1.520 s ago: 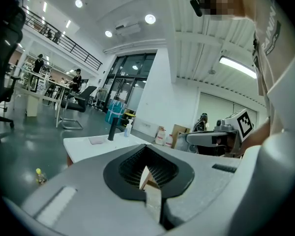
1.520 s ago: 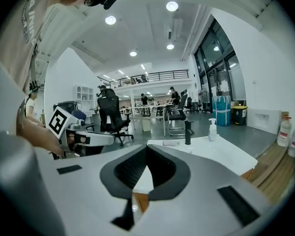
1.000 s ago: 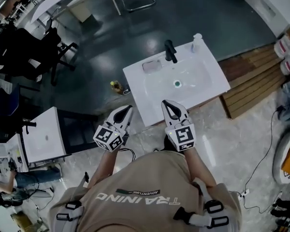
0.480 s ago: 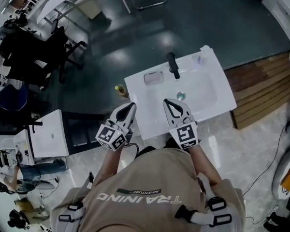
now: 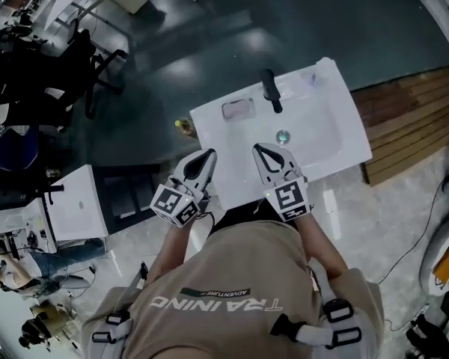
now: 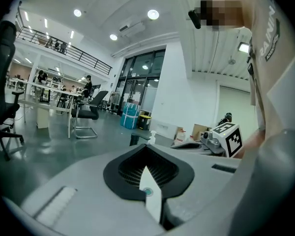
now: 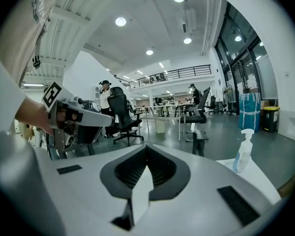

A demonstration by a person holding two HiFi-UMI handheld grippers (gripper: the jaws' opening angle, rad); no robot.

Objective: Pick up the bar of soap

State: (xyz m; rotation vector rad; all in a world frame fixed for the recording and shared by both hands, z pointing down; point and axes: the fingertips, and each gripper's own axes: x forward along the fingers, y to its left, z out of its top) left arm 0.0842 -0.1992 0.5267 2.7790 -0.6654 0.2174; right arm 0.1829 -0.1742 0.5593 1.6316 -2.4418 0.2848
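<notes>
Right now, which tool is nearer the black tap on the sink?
Right. The right tool is over the sink's near side, almost in line with the tap; the left tool is farther left, at the sink's left edge.

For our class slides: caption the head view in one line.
Left tool and right tool, shut and empty, at the sink; soap dish beyond.
</notes>
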